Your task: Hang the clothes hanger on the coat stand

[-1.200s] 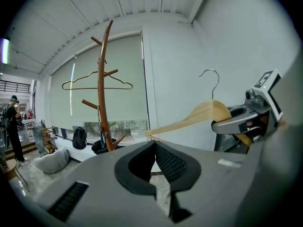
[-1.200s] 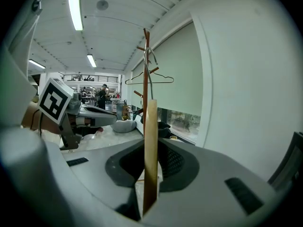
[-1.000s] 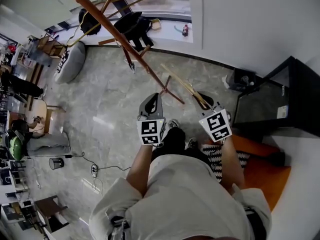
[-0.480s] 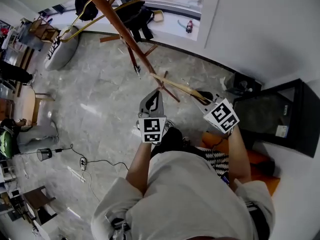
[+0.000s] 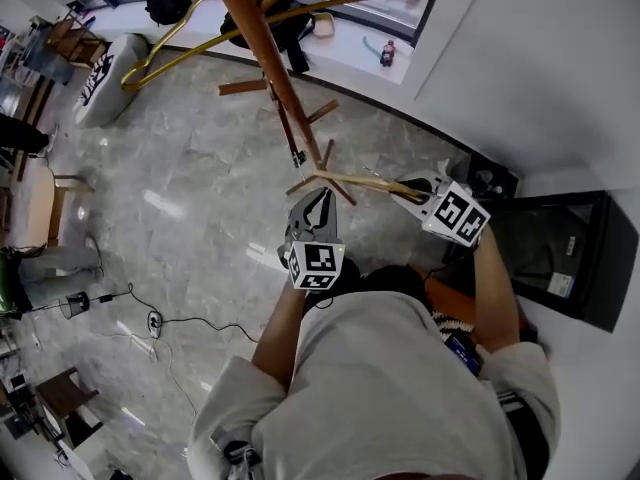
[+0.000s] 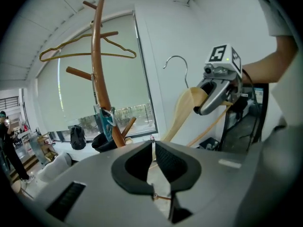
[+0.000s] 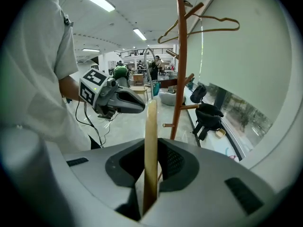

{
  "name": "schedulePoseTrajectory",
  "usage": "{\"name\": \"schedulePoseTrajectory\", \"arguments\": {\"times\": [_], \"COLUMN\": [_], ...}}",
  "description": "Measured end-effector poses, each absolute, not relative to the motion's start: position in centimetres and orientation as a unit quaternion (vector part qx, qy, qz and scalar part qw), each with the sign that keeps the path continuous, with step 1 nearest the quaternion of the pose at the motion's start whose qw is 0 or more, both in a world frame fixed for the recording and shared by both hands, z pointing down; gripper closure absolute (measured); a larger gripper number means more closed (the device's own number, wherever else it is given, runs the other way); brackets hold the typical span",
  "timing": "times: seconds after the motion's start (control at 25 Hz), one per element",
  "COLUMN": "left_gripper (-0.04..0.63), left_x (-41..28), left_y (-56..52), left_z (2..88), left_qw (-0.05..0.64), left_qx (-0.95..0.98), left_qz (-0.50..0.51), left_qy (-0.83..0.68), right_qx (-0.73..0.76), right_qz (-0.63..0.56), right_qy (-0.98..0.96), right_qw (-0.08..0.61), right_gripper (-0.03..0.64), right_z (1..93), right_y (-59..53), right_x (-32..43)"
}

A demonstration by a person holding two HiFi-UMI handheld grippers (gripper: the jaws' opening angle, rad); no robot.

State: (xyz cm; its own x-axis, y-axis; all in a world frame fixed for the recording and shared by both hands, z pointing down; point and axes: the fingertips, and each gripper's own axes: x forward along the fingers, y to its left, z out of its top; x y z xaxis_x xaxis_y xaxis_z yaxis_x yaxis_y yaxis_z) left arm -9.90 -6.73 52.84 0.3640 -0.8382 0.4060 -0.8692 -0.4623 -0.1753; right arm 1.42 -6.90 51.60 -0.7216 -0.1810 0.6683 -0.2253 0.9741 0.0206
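The brown wooden coat stand [image 5: 262, 53] rises through the top of the head view, with its pegs and feet spread below. A gold hanger [image 5: 250, 18] hangs on one of its upper pegs. My right gripper [image 5: 420, 190] is shut on one end of a pale wooden clothes hanger [image 5: 360, 181], which lies nearly level and points at the pole. In the right gripper view the hanger [image 7: 150, 145] stands edge-on between the pads. My left gripper [image 5: 315, 213] is shut on nothing, just left of the hanger. In the left gripper view the hanger's metal hook [image 6: 177, 63] points up.
A black bag [image 5: 265, 28] and a bottle [image 5: 388, 53] lie by the window beyond the stand. A grey beanbag [image 5: 100, 68] sits far left. A black cabinet [image 5: 570, 258] stands at the right wall. Cables [image 5: 150, 318] trail over the marble floor at the left.
Both grippers have moved toward the stand. The wooden hanger has swung from slanted to nearly level, and its free end is now close to the pole.
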Motion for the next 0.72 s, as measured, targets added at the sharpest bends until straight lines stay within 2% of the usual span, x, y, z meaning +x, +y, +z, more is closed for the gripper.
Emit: {"name": "schedulePoseTrajectory", "arguments": {"times": [0.16,0.36,0.64,0.72], "left_gripper": [0.579,0.534,0.410,0.400], "left_x": [-8.9,-7.9,-6.1,-5.4], "left_y": [-7.6,-9.0,-11.4,-11.9], "left_z": [55.3,55.9,55.9,55.6], "left_qw": [0.028,0.034,0.027,0.020], "left_qx": [0.827,0.816,0.790,0.787], "left_qz": [0.257,0.253,0.279,0.286], "left_qy": [-0.499,-0.519,-0.546,-0.547], "right_qx": [0.083,0.039,-0.058,-0.090], "right_qz": [0.038,0.031,0.014,0.009], "right_qy": [-0.922,-0.920,-0.921,-0.920], "right_qw": [0.375,0.389,0.385,0.382], "right_gripper": [0.571,0.571,0.571,0.571], "right_z": [53.2,54.2,54.4,53.9], "right_y": [-8.8,-10.6,-12.4,-12.8], "right_x": [1.8,1.6,1.3,1.3]}}
